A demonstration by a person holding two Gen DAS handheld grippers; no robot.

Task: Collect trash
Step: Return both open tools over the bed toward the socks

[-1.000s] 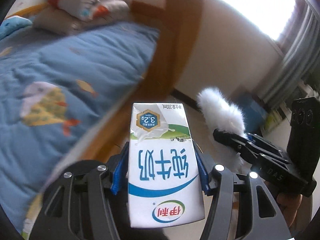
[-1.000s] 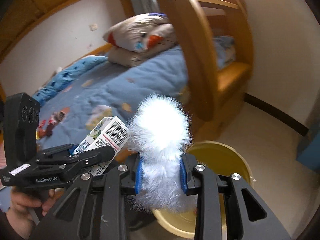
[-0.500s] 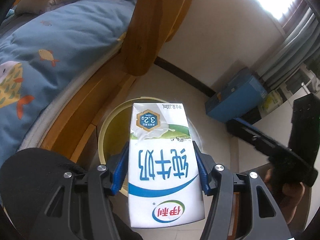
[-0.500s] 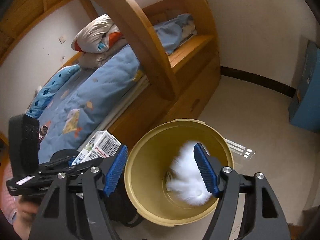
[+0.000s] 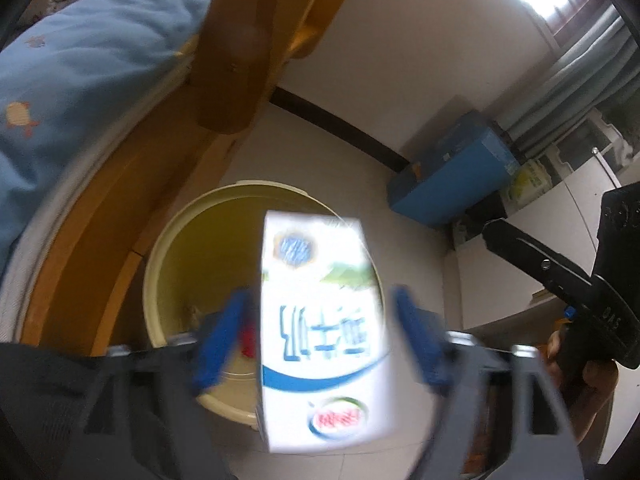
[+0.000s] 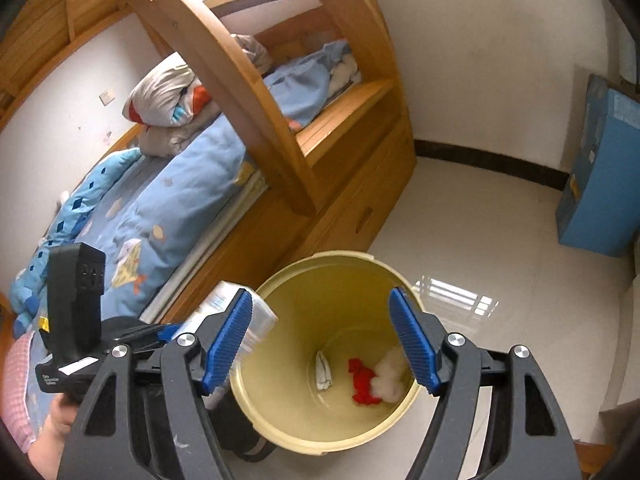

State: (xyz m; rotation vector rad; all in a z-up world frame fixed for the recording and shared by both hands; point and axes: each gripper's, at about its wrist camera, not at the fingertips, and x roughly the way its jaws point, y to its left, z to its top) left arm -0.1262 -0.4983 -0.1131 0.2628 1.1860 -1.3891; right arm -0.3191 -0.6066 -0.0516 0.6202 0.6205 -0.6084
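A white milk carton (image 5: 320, 328) with blue lettering sits between the spread blue fingers (image 5: 218, 344) of my left gripper (image 5: 320, 344), above a pale yellow bucket (image 5: 168, 240); gaps show on both sides of it. The carton also shows at the bucket's left rim in the right wrist view (image 6: 224, 308). My right gripper (image 6: 324, 340) is open and empty over the bucket (image 6: 280, 432). Inside lie a white fluffy ball (image 6: 390, 376), a red scrap (image 6: 362, 380) and a crumpled white paper (image 6: 324, 370).
A wooden bunk bed (image 6: 288, 128) with a blue quilt (image 6: 180, 184) stands left of the bucket. A blue box (image 6: 600, 176) stands by the wall at the right. The floor is pale tile (image 6: 500, 240).
My left gripper has opened around the milk carton, which is now blurred and loose above the bucket. The white fluffy ball has settled at the bucket's bottom. My right gripper stays open.
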